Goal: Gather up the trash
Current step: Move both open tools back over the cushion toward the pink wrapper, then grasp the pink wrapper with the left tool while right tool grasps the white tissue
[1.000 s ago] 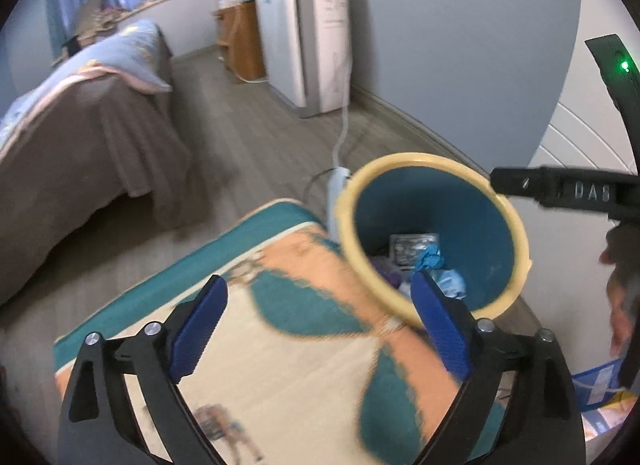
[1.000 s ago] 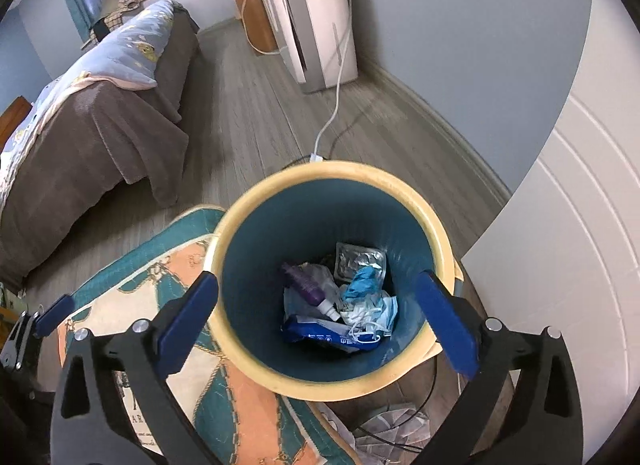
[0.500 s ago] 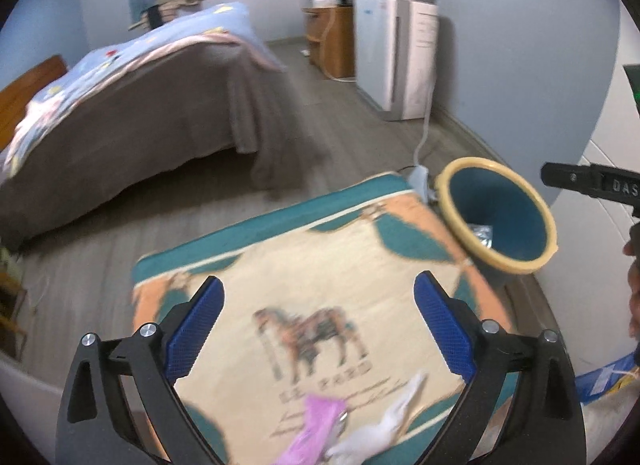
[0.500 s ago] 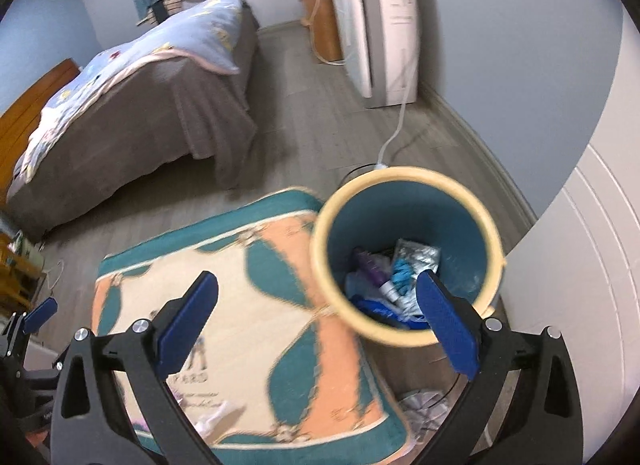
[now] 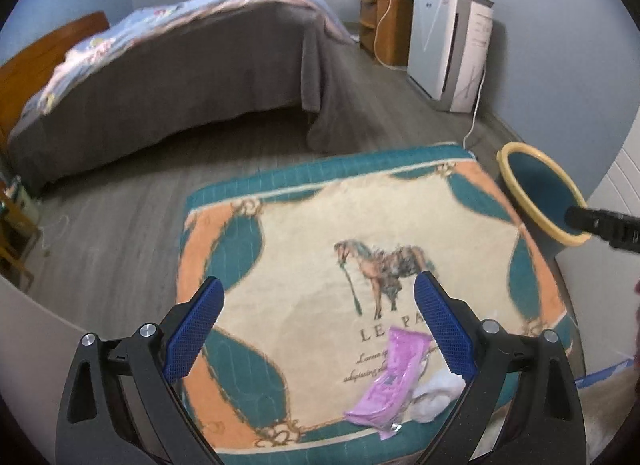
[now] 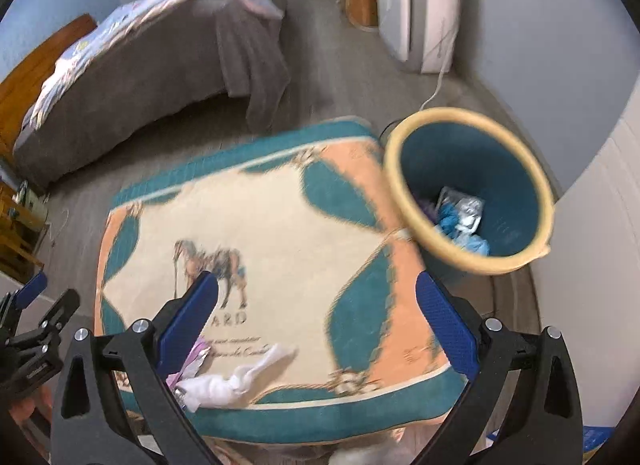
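Low right in the left wrist frame: pink wrapper (image 5: pixel 394 379) and white crumpled tissue (image 5: pixel 434 399), flat on the horse-print rug (image 5: pixel 304 249), unpicked.

Reach-for-litter step by the look of it; next calls for lowering left gripper (image 5: pixel 318 329), fingers wide apart and empty, wrapper just under its right fingertip. Right gripper (image 6: pixel 318 319) likewise spread, tissue near its left finger; yellow-rimmed bin (image 6: pixel 472 189) upper right, already holding trash.

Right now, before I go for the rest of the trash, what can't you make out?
- Pink wrapper: right wrist view, mostly behind a finger of the right hand-held gripper.
- White tissue: left wrist view, partly behind a finger of the left hand-held gripper.
- Bin contents: right wrist view, near wall hides the bottom.
- Items at the bottom edge: right wrist view, cut off.
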{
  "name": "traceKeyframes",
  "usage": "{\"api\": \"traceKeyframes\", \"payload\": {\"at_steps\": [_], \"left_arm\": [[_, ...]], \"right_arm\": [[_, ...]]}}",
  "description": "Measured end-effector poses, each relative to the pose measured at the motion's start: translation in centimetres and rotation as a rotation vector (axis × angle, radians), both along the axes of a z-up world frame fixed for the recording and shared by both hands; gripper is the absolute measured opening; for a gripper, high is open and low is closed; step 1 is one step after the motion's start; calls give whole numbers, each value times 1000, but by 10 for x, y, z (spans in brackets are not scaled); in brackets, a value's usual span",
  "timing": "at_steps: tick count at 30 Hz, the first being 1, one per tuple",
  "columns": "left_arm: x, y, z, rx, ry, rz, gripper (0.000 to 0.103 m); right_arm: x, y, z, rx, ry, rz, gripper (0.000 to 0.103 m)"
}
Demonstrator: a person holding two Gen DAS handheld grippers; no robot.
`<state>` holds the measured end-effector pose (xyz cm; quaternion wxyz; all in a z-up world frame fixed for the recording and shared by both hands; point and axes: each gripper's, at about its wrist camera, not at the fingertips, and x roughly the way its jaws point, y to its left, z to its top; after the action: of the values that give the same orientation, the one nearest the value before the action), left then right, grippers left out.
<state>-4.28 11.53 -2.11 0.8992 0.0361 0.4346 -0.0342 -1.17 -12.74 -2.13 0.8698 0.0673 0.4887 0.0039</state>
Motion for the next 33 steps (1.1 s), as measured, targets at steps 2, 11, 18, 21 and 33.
{"api": "traceKeyframes", "payload": {"at_steps": [2, 11, 18, 21, 33], "left_arm": [[-1, 5, -8, 4, 13, 5, 95], [0, -10, -50, -12, 153, -108, 94], [-5, -38, -90, -2, 301, -184, 78], [-8, -44, -97, 6, 328, -204, 74], [-13, -46, -112, 34, 399, -213, 50]], "right_arm": [[3, 17, -8, -52, 16, 38, 97], [10, 36, -27, -76, 68, 69, 97], [6, 29, -49, 26, 156, 41, 87], [3, 27, -67, 49, 221, 26, 77], [-12, 50, -108, 59, 336, 75, 52]]}}
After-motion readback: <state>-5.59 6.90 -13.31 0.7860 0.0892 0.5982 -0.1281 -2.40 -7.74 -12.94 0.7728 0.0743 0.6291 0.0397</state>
